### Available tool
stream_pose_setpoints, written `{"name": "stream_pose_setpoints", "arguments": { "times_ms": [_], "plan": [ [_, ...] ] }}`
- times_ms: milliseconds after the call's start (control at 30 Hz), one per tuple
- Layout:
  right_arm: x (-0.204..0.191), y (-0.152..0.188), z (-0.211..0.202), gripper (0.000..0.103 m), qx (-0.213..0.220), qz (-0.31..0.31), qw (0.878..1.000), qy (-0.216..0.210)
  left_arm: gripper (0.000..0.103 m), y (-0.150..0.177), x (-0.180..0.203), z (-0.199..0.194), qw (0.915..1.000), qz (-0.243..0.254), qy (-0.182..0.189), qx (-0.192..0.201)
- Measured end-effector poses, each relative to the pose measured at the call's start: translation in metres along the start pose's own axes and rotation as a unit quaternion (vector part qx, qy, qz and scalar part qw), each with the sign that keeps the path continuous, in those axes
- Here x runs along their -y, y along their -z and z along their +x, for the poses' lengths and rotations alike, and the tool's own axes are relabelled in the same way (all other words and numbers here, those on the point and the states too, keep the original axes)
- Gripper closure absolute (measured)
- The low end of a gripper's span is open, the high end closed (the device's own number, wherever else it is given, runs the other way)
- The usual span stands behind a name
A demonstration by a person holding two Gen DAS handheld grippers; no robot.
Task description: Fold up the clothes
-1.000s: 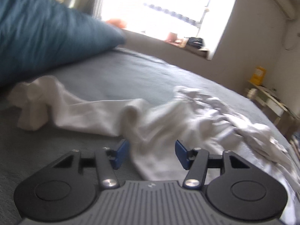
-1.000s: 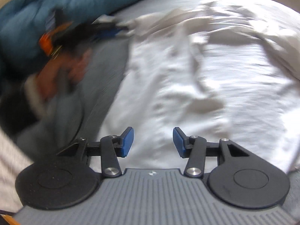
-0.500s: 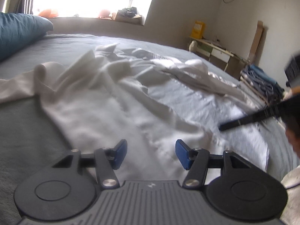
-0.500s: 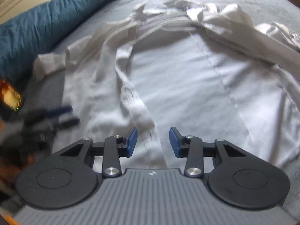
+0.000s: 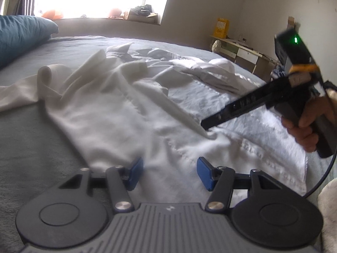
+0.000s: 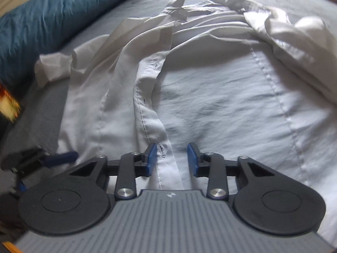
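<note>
The right gripper [image 6: 171, 158] has its blue pads spread, straddling the buttonhole placket [image 6: 147, 97] of one white dress shirt [image 6: 221, 97] without closing on it. The left gripper [image 5: 169, 174] is likewise spread, low over the shirt's near hem with nothing between its pads. In the left wrist view the right gripper [image 5: 205, 124] slants down from the right, gripped by a bare hand [image 5: 303, 124]. The shirt lies open and rumpled on one grey bed [image 5: 31, 147], with one teal pillow [image 6: 42, 21] at the far left.
</note>
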State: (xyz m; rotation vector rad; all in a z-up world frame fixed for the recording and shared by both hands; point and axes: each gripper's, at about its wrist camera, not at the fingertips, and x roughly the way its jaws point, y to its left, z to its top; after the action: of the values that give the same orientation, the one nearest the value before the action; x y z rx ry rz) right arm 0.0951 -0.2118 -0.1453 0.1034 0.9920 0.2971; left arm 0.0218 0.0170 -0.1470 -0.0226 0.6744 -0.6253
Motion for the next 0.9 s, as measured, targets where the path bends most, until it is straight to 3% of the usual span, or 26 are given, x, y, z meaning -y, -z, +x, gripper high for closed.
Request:
{"name": "stream_pose_setpoints", "arguments": {
  "times_ms": [233,500,733,833,900],
  "plan": [
    [-0.027,0.001,0.001,0.086,-0.007,-0.099,0.994,0.034,0.045,-0.028,0.004,0.000,0.9982,0.041,0.028,0.035],
    [-0.045,0.009,0.000,0.102,0.013,-0.150,0.986,0.073,0.049,-0.029,0.007,0.061,0.9974,0.071,0.004,-0.011],
    [-0.032,0.018,0.005,0.103,0.042,-0.142,0.976,0.162,0.048,-0.023,0.009,0.065,0.9965,0.084,-0.004,-0.008],
    [-0.018,0.010,-0.002,0.101,0.057,-0.094,0.983,0.148,0.047,-0.020,0.010,0.065,0.9959,0.090,-0.007,-0.004],
    [-0.007,-0.001,-0.009,0.101,0.075,-0.049,0.991,0.104,0.047,-0.020,0.011,0.065,0.9956,0.094,-0.007,-0.002]
  ]
}}
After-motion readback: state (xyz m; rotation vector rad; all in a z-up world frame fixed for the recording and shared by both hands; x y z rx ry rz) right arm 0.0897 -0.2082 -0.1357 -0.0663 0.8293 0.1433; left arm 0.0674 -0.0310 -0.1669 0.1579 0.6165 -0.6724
